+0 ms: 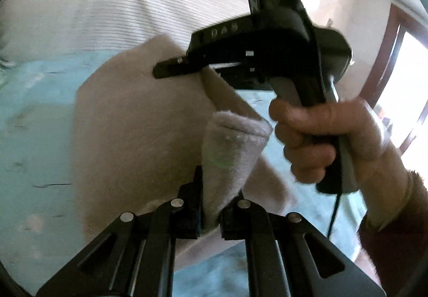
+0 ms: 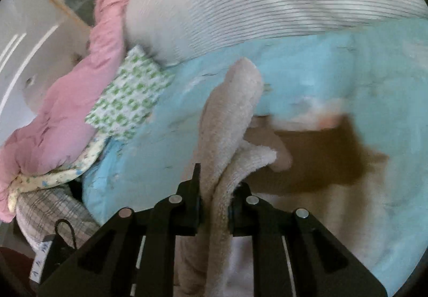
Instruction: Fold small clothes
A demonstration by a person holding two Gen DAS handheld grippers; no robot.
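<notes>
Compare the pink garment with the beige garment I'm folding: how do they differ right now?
The beige garment is pinched by the left gripper and the right gripper; the pink garment is untouched. The beige garment is lifted above the blue bedspread; the pink garment lies crumpled at the bed's edge. The beige garment looks thick and fuzzy; the pink garment looks smooth and thin. Neither is folded yet.
</notes>
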